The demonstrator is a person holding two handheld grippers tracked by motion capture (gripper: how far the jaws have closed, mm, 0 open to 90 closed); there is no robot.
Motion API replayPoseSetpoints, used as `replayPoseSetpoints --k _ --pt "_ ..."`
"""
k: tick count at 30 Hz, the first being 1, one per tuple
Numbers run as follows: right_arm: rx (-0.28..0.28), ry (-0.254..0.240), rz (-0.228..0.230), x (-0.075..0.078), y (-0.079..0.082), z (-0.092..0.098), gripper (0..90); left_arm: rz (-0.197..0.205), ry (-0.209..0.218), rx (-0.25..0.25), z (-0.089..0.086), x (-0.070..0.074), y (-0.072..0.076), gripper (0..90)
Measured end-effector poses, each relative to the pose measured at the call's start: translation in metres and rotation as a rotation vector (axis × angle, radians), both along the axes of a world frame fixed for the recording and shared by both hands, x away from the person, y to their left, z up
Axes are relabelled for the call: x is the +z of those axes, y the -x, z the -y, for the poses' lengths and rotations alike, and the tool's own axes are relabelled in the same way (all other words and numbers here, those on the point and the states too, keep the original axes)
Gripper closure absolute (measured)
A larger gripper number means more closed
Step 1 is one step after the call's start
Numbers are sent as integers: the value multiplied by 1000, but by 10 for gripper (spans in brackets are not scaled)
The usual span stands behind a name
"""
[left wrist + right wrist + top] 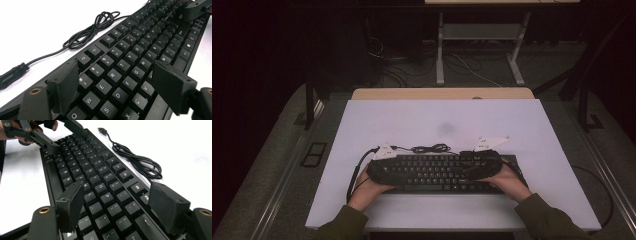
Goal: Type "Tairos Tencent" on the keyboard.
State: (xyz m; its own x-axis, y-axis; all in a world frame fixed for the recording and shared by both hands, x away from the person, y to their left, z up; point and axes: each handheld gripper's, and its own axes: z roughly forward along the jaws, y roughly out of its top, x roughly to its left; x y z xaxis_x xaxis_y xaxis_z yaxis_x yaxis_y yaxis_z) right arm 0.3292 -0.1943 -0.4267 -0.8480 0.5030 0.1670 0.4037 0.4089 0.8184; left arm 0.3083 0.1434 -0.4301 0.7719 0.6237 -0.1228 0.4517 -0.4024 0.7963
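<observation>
While the black keyboard [439,172] is lying near my edge of the white worktop [437,120], I am straddling it with both grippers, left gripper [120,86] and right gripper [113,205], fingers spread, white QWERTY legends showing

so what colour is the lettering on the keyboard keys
White legends on black keys of the keyboard, clearest in the left gripper view.

My olive-green long sleeves [548,218], my matte black two-jaw left gripper [117,85] with brass-ringed screw holes, grey three-cornered top plate [384,151], trailing black cable [357,172]
</observation>
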Motion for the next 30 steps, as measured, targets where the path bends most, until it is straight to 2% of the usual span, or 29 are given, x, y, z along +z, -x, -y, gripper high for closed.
replayPoseSetpoints --k 7,13,18,20,30 --pt "22 1 5 0 -3 -7 280 27 -11 23 -6 0 4 373" --pt "32 2 5 0 -5 -13 279 25 0 42 -12 1 4 601" --pt "36 5 7 -1 -6 -16 277 2 4 33 -11 1 3 822" --pt "37 6 7 -1 -6 -16 277 -9 8 30 -11 0 1 885" --pt "33 12 9 -1 -5 -16 277 -28 -4 30 -8 -3 -4 894"
